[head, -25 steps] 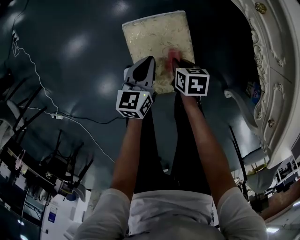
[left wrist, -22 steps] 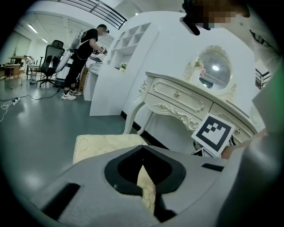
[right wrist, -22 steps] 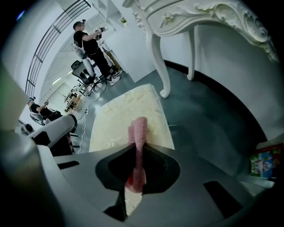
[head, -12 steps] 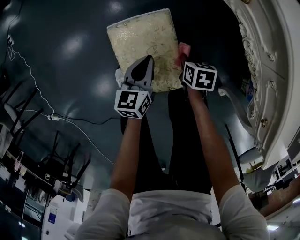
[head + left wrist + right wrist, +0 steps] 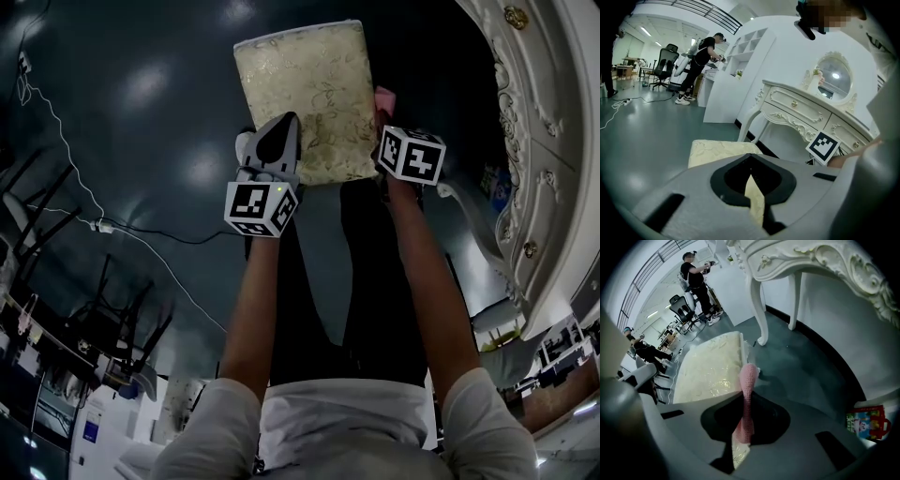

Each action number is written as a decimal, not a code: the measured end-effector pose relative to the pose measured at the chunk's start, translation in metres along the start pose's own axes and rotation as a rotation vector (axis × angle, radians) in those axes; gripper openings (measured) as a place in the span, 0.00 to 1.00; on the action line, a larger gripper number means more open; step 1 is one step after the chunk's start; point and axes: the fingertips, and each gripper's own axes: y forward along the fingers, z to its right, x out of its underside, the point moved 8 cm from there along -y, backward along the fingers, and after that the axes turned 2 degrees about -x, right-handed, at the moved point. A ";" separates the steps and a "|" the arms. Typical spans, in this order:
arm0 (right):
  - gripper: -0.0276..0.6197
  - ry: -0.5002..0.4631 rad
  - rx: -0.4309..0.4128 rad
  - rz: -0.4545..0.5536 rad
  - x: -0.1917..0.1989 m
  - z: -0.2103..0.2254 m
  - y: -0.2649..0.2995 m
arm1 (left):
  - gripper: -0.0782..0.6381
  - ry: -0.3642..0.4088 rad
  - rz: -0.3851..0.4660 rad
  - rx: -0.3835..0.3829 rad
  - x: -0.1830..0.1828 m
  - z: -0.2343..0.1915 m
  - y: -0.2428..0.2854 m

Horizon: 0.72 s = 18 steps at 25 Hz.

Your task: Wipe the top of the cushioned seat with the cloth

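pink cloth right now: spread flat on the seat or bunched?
Bunched. The right gripper is shut on the pink cloth, which sticks out past its jaws as a narrow strip at the cushioned seat edge, not laid flat.

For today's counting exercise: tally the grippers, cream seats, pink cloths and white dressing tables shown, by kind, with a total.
grippers: 2 (left gripper, right gripper)
seat: 1
cloth: 1
dressing table: 1
total: 5
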 end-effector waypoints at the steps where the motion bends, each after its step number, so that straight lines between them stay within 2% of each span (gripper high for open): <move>1: 0.09 -0.012 0.002 0.010 -0.001 -0.006 -0.005 | 0.13 -0.003 0.000 0.001 -0.002 -0.004 -0.004; 5: 0.09 -0.017 -0.019 0.041 0.003 -0.042 -0.019 | 0.13 0.000 0.004 0.001 -0.010 -0.029 -0.021; 9: 0.09 -0.017 -0.123 0.039 0.019 -0.104 -0.017 | 0.13 -0.004 0.010 -0.022 -0.014 -0.062 -0.041; 14: 0.09 -0.077 -0.246 -0.040 0.046 -0.199 0.015 | 0.13 0.000 0.010 -0.055 -0.022 -0.108 -0.069; 18: 0.09 -0.137 -0.261 -0.111 0.063 -0.246 0.041 | 0.13 0.000 0.010 -0.078 -0.025 -0.135 -0.088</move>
